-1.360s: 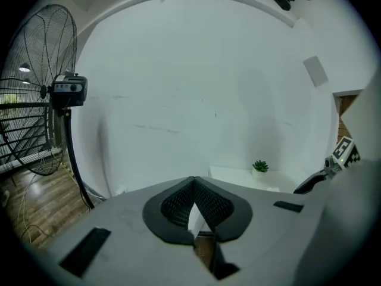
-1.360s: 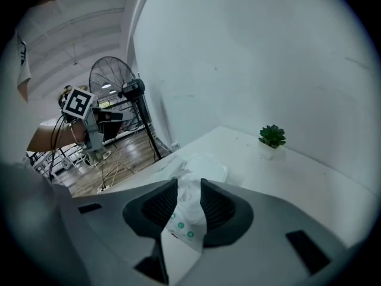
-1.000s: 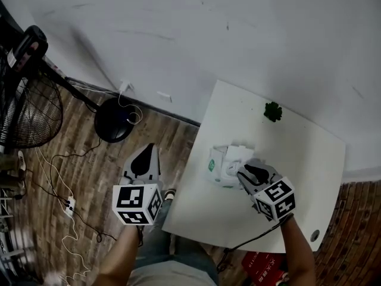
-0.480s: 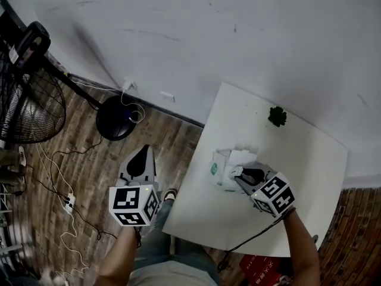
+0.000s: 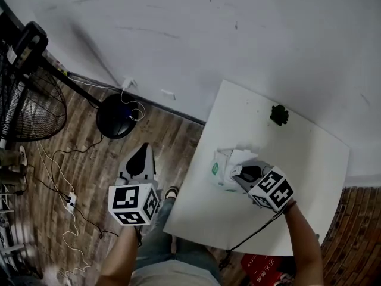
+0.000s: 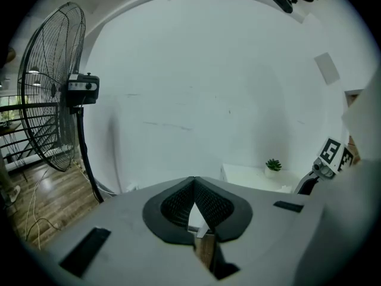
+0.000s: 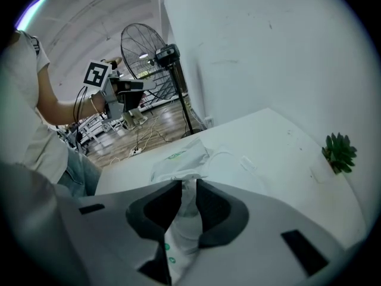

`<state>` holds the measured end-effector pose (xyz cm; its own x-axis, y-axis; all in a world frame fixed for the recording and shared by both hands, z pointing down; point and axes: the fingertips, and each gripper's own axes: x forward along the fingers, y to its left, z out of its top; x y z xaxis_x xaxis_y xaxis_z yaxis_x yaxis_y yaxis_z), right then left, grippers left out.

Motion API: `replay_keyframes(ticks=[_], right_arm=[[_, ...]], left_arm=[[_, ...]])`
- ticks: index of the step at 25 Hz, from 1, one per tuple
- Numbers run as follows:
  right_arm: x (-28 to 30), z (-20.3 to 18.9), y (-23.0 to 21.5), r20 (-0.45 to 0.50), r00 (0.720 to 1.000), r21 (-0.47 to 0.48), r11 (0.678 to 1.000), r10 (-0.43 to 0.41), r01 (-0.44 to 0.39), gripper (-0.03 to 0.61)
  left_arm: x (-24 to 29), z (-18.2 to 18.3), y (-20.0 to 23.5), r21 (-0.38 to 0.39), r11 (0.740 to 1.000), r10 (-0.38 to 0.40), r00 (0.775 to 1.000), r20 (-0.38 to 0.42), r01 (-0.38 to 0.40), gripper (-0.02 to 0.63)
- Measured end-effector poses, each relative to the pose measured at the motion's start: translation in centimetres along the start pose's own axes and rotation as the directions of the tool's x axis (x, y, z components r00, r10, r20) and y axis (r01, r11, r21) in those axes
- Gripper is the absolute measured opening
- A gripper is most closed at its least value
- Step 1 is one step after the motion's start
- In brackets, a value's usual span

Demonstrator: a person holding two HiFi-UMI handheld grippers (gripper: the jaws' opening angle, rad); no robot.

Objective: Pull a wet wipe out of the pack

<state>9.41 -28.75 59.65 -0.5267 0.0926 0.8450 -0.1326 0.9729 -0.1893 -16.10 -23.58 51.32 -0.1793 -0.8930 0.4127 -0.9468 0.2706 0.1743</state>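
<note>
Wet wipe [image 7: 188,216] is soft, thin and damp, so it may tear or slip. The right gripper [image 5: 249,173] pinches its bunched top, just above the light pack [image 5: 219,169] on the table [image 5: 309,159]. The left gripper [image 5: 141,158], jaws together and empty, hangs off over the floor [image 5: 71,159]

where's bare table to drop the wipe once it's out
Bare table lies between the pack and the near edge, and across the right half, from the small plant back to the near edge. It is crowded only at the pack, where the right claw is shut on a wipe.
</note>
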Motion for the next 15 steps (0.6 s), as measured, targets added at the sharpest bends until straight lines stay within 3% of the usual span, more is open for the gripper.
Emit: replay_keyframes(ticks=[12,15], right_arm=[[0.62,-0.42,-0.28,-0.036,0.999,0.021,1.000,0.010,-0.009,0.057],[0.74,-0.77,-0.32,-0.067,0.998,-0.008,1.000,-0.002,0.001,0.019]], left_arm=[[0.74,0.19,0.62,-0.003,1.000,0.009,1.000,-0.005,-0.009,0.003],[0.89,0.15,0.47,-0.002,1.000,0.004,1.000,-0.008,-0.004,0.003]])
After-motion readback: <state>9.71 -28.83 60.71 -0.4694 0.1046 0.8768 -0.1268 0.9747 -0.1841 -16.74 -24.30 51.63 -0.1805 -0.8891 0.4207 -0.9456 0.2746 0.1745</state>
